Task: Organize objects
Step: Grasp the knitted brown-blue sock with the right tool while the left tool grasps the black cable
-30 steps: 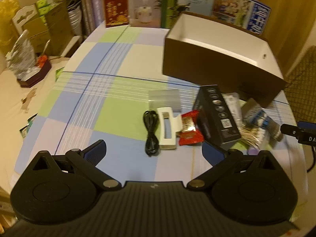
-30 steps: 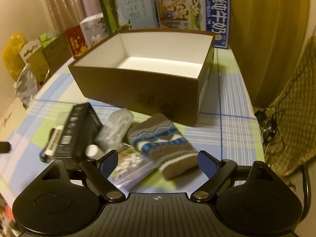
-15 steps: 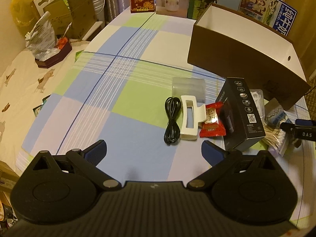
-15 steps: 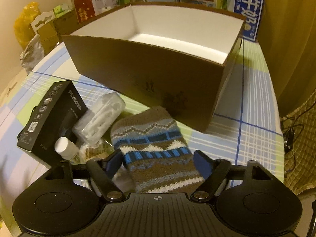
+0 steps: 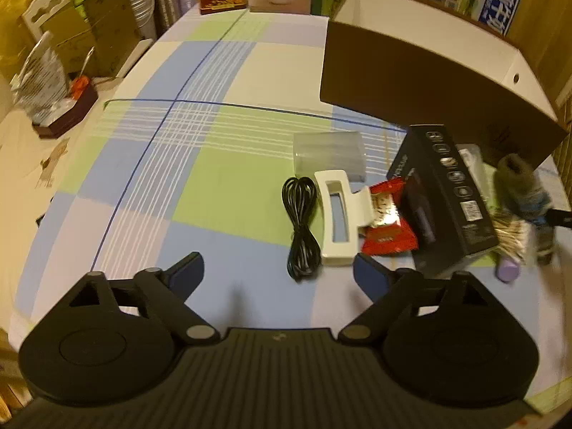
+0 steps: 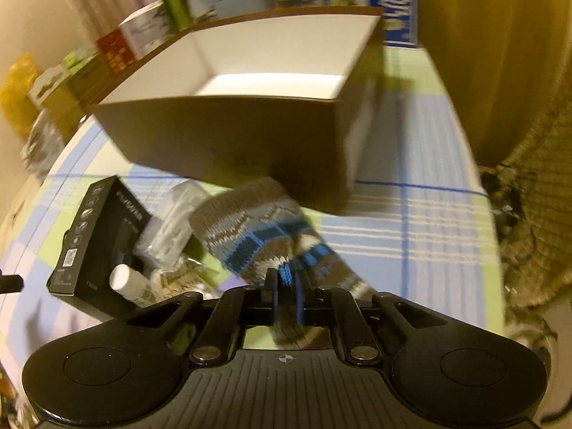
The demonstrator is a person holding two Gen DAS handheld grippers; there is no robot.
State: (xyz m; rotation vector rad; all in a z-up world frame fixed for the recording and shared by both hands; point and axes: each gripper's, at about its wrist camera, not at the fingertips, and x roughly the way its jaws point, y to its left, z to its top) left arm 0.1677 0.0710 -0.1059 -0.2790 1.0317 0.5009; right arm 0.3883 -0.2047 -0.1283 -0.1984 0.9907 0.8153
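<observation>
my right gripper [image 6: 286, 295] pinches the knit sock [image 6: 264, 228], its length running ahead toward the open box [image 6: 228, 136] just beyond; my left gripper [image 5: 279, 271] hangs wide, empty.

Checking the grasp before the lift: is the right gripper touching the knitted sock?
Touching. In the right wrist view, the right gripper has its two blue fingers pinched onto the knitted sock, fabric bunched between them.
</observation>
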